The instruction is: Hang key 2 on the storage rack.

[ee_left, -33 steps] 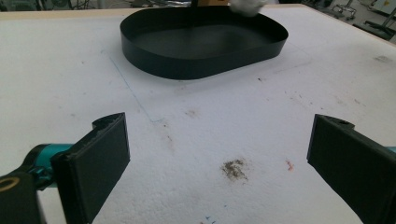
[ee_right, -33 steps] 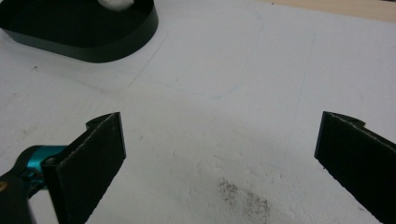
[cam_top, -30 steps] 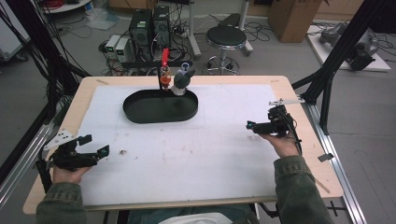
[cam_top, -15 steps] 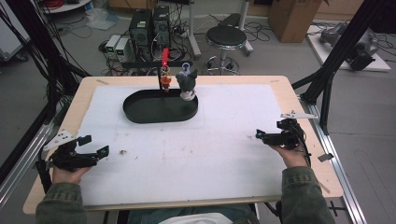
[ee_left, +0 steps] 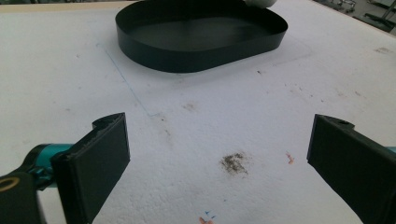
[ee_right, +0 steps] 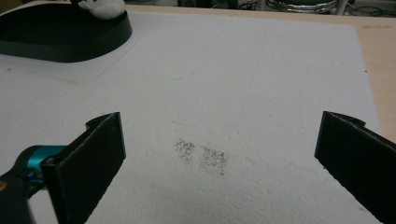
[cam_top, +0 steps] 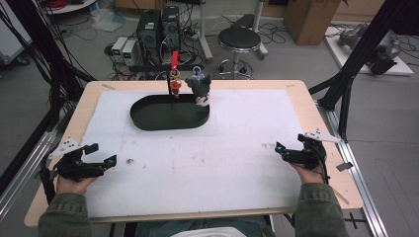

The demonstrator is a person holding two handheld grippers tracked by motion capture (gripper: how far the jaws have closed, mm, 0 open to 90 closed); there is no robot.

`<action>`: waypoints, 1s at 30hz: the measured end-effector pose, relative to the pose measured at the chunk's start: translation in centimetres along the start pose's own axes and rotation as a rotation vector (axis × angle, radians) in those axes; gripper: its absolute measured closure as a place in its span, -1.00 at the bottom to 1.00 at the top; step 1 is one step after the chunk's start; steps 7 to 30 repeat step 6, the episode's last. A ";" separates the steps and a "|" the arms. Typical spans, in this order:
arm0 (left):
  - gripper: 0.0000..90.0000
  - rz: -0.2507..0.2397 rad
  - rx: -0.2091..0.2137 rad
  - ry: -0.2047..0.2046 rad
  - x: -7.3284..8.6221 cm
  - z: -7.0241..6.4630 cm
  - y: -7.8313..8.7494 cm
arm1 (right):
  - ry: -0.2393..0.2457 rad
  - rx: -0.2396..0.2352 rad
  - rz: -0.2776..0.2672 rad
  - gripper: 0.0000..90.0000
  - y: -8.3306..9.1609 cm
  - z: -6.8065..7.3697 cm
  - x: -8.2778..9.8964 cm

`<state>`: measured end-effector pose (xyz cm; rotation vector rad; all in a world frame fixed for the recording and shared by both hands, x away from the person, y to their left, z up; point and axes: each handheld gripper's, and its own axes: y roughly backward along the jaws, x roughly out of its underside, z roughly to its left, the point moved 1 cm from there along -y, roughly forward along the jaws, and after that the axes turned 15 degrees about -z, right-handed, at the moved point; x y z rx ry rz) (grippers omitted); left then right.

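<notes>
A black oval tray [cam_top: 170,114] lies on the white sheet at the back middle of the table. A grey and white toy figure [cam_top: 200,87] stands at the tray's back right rim. Beside it, at the back rim, is a small stand with a red top [cam_top: 174,74]. My left gripper [cam_top: 101,154] is open near the front left edge, aimed at the tray [ee_left: 201,46], with nothing between its jaws. My right gripper [cam_top: 282,152] is open near the front right edge, also holding nothing. The right gripper view has the tray [ee_right: 60,44] and the toy's white base [ee_right: 102,8] at its top left.
The white sheet [cam_top: 237,148] carries a few dirt smudges [ee_left: 233,163] [ee_right: 203,156]. The bare wooden table rim [cam_top: 321,128] runs along the right. Behind the table are a stool [cam_top: 239,39], computer boxes [cam_top: 158,27] and cables on the floor.
My right gripper has drawn back toward the front right edge of the table. The toy figure has shifted slightly to the right at the tray's rim. My left gripper has stayed put.
</notes>
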<state>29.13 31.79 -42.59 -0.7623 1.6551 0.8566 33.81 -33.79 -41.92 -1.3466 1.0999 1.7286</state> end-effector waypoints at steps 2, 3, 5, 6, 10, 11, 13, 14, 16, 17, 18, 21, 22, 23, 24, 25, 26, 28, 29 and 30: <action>-0.86 0.007 0.005 -0.005 0.1 0.0 -0.1 | 0.001 -0.009 0.006 -0.98 -0.1 0.0 0.0; -0.86 0.012 0.006 -0.008 0.1 0.0 -0.2 | 0.001 -0.009 0.006 -0.98 -0.1 0.0 0.0; -0.86 0.032 0.011 -0.016 0.3 0.2 -0.5 | 0.026 -0.012 0.006 -0.98 -0.3 0.2 0.1; -0.86 0.037 0.011 -0.016 0.3 0.2 -0.6 | 0.048 -0.015 0.010 -0.98 -0.4 0.3 0.1; -0.86 0.037 0.011 -0.016 0.3 0.2 -0.6 | 0.048 -0.015 0.010 -0.98 -0.4 0.3 0.1; -0.86 0.037 0.011 -0.016 0.3 0.2 -0.6 | 0.048 -0.015 0.010 -0.98 -0.4 0.3 0.1; -0.86 0.037 0.011 -0.016 0.3 0.2 -0.6 | 0.048 -0.015 0.010 -0.98 -0.4 0.3 0.1; -0.86 0.037 0.011 -0.016 0.3 0.2 -0.6 | 0.048 -0.015 0.010 -0.98 -0.4 0.3 0.1; -0.86 0.037 0.011 -0.016 0.3 0.2 -0.6 | 0.048 -0.015 0.010 -0.98 -0.4 0.3 0.1; -0.86 0.037 0.011 -0.016 0.3 0.2 -0.6 | 0.048 -0.015 0.010 -0.98 -0.4 0.3 0.1; -0.86 0.037 0.011 -0.016 0.3 0.2 -0.6 | 0.048 -0.015 0.010 -0.98 -0.4 0.3 0.1; -0.86 0.037 0.011 -0.016 0.3 0.2 -0.6 | 0.048 -0.015 0.010 -0.98 -0.4 0.3 0.1; -0.86 0.037 0.011 -0.016 0.3 0.2 -0.6 | 0.048 -0.015 0.010 -0.98 -0.4 0.3 0.1; -0.86 0.037 0.011 -0.016 0.3 0.2 -0.6 | 0.048 -0.015 0.010 -0.98 -0.4 0.3 0.1; -0.86 0.037 0.011 -0.016 0.3 0.2 -0.6 | 0.048 -0.015 0.010 -0.98 -0.4 0.3 0.1; -0.86 0.037 0.011 -0.016 0.3 0.2 -0.6 | 0.048 -0.015 0.010 -0.98 -0.4 0.3 0.1; -0.86 0.037 0.011 -0.016 0.3 0.2 -0.6 | 0.048 -0.015 0.010 -0.98 -0.4 0.3 0.1; -0.86 0.037 0.011 -0.016 0.3 0.2 -0.6 | 0.048 -0.015 0.010 -0.98 -0.4 0.3 0.1; -0.86 0.037 0.011 -0.016 0.3 0.2 -0.6 | 0.048 -0.015 0.010 -0.98 -0.4 0.3 0.1; -0.86 0.037 0.011 -0.016 0.3 0.2 -0.6 | 0.048 -0.015 0.010 -0.98 -0.4 0.3 0.1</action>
